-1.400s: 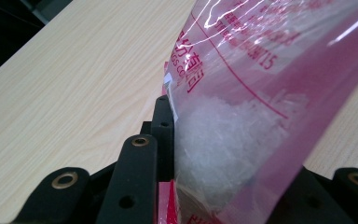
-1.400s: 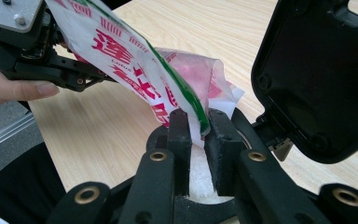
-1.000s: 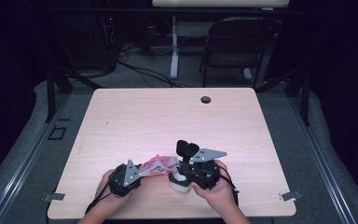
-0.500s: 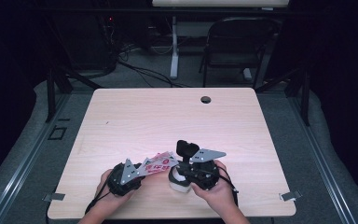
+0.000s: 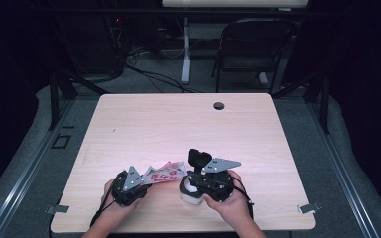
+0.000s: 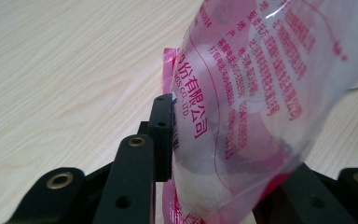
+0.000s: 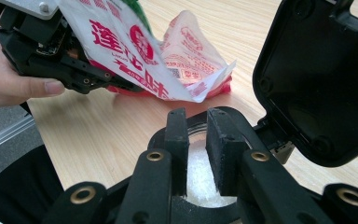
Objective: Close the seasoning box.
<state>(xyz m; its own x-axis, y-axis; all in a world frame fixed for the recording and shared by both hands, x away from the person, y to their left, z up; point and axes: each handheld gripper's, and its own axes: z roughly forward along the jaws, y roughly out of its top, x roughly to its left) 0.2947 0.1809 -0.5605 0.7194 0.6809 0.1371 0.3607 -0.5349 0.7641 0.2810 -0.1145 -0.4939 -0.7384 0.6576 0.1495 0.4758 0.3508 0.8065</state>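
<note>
Ahead of my grippers the pale wooden table (image 5: 144,124) runs away from me, and in its far edge, well apart from my hands and a little right of them, sits a small round cable hole (image 5: 219,105). Beyond that edge a dark folding chair (image 5: 250,47) stands on the grey floor, with a white post (image 5: 185,49) to its left and black cables (image 5: 149,77) trailing across the floor. Close to either side of my forearms, a small metal bracket (image 5: 58,209) clips the table's near edge, and another (image 5: 309,208) sits on my right.
</note>
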